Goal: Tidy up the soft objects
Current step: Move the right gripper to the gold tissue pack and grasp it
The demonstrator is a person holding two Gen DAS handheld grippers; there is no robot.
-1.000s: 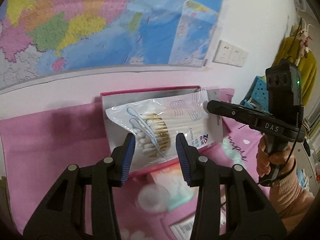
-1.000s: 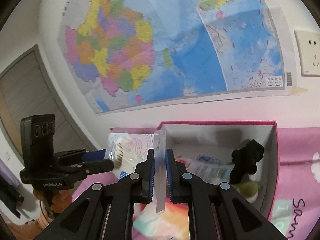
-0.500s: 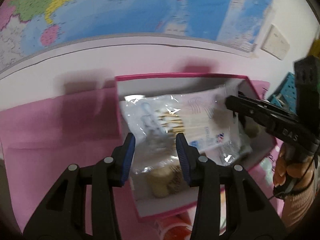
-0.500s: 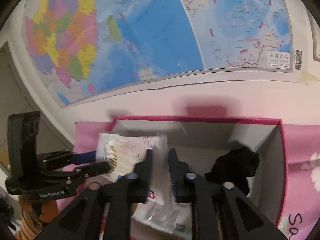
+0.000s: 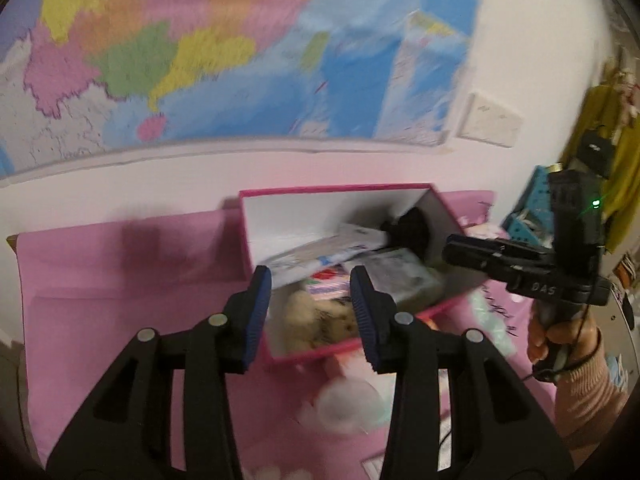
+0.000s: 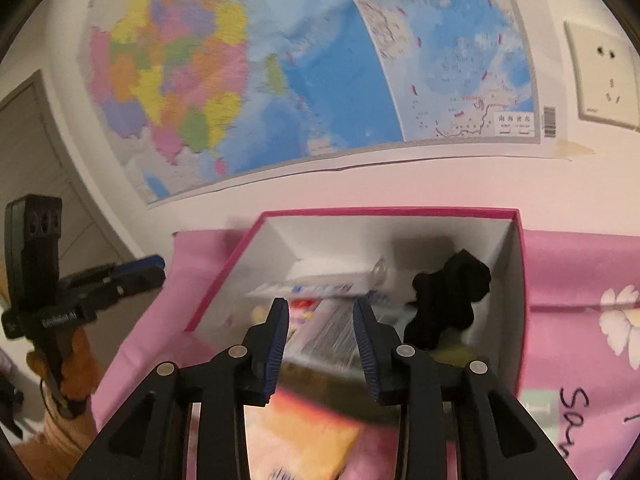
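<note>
Your right gripper (image 6: 320, 344) fingers have just been opening with nothing between them, left gripper (image 5: 310, 316) partly open and empty too, swab packet (image 6: 320, 288) now inside the pink box (image 6: 392, 213), other packets (image 5: 344, 404) outside waiting.

Pink-rimmed white box (image 6: 400, 236), black plush (image 6: 448, 296), pink floral cloth (image 6: 580, 280), multicolour map (image 6: 280, 60).

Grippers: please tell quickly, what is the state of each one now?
Left gripper: open, holding nothing.
Right gripper: open, its jaws have just been opening; it holds nothing, and the swab packet lies in the pink box.
</note>
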